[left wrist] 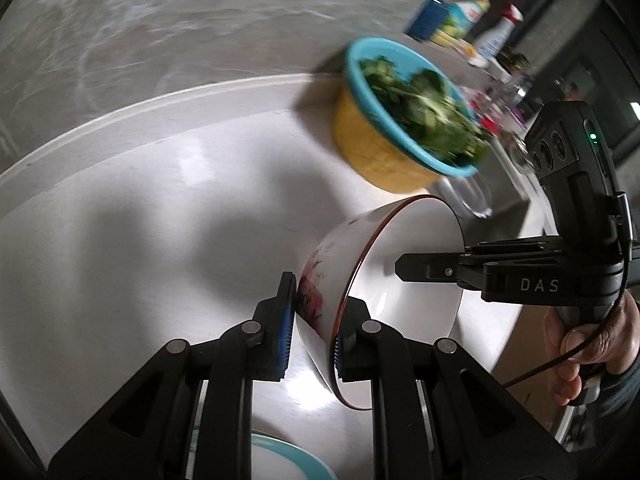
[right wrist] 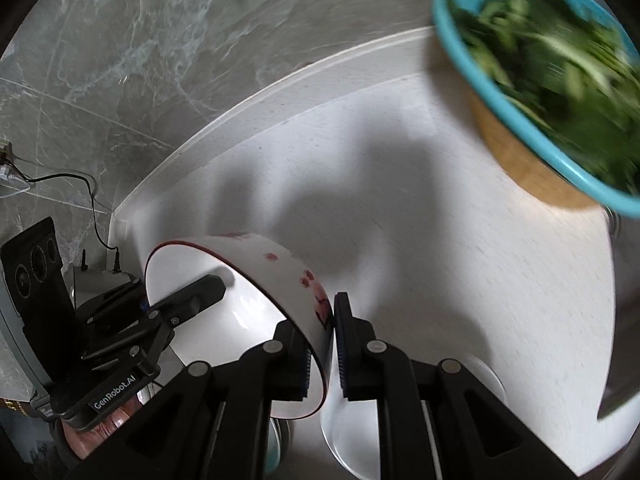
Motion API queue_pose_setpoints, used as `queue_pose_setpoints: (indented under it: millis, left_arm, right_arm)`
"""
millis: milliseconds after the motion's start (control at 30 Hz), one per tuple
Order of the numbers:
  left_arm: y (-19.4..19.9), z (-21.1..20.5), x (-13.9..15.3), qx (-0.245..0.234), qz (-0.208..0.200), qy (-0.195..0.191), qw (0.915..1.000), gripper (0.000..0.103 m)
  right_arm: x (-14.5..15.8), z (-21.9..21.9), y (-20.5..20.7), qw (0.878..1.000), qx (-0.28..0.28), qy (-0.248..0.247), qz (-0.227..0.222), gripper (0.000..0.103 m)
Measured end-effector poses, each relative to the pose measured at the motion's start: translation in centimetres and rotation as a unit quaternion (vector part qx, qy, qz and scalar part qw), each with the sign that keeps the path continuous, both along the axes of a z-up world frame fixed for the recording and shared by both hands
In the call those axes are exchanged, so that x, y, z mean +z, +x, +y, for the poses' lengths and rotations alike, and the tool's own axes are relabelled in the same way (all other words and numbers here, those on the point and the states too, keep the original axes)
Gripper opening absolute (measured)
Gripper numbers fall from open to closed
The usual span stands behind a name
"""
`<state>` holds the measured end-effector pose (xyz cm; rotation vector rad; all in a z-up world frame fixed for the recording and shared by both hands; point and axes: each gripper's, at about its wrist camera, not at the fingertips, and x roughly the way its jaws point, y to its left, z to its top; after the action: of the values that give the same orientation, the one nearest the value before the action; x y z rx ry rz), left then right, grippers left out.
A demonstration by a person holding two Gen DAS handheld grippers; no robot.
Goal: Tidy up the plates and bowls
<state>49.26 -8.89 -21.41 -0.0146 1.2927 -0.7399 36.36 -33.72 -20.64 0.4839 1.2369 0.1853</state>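
A white bowl with a red rim and red flower print (left wrist: pixel 404 276) is held on its side above the white counter. My left gripper (left wrist: pixel 314 332) is shut on one side of its wall. My right gripper (right wrist: pixel 323 354) is shut on the opposite side of the same bowl (right wrist: pixel 224 312); it shows at the right of the left wrist view (left wrist: pixel 404 270). A yellow bowl with a blue inside (left wrist: pixel 384 148), full of green leaves, stands further back on the counter (right wrist: pixel 532 92). A blue-rimmed plate (left wrist: pixel 288 462) lies below the left gripper.
A white dish (right wrist: pixel 352 436) sits under the right gripper. A glass mug (left wrist: pixel 468 196) stands behind the white bowl. Bottles and cans (left wrist: pixel 460 12) line the far right of the counter. A grey marble wall (right wrist: pixel 140 60) backs the counter. A cable (right wrist: pixel 80 184) runs at the left.
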Motion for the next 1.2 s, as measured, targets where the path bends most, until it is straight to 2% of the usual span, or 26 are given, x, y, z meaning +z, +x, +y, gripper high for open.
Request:
queue_pose_setpoints:
  millis: [333, 533, 900, 933, 1200]
  left_arm:
    - [-6.8, -4.3, -1.2, -0.061, 0.041, -0.007, 0.9973, 0.014]
    - [-9.7, -6.2, -3.3, -0.08, 0.048, 0.013, 0.9956, 0.014]
    - [-11.1, -7.4, -6.1, -0.079, 0.014, 0.051, 0.9955, 0.014]
    - [-10.7, -7.7, -6.4, -0.077, 0.013, 0.051, 0.9956, 0.016]
    - [-10.0, -6.8, -6.2, -0.043, 0.0, 0.018, 0.9989, 0.018]
  right_arm:
    - [-1.7, -3.6, -8.0, 0.998, -0.041, 0.01, 0.038, 0.013]
    - [-4.0, -4.8, -11.0, 0.996, -0.065, 0.023, 0.062, 0.013]
    - [-6.9, -5.9, -11.4, 0.994, -0.068, 0.026, 0.083, 0.012]
    - [-7.1, -6.0, -11.3, 0.994, -0.067, 0.026, 0.085, 0.012]
    - [-7.1, -6.0, -10.1, 0.995, -0.051, 0.003, 0.089, 0.01]
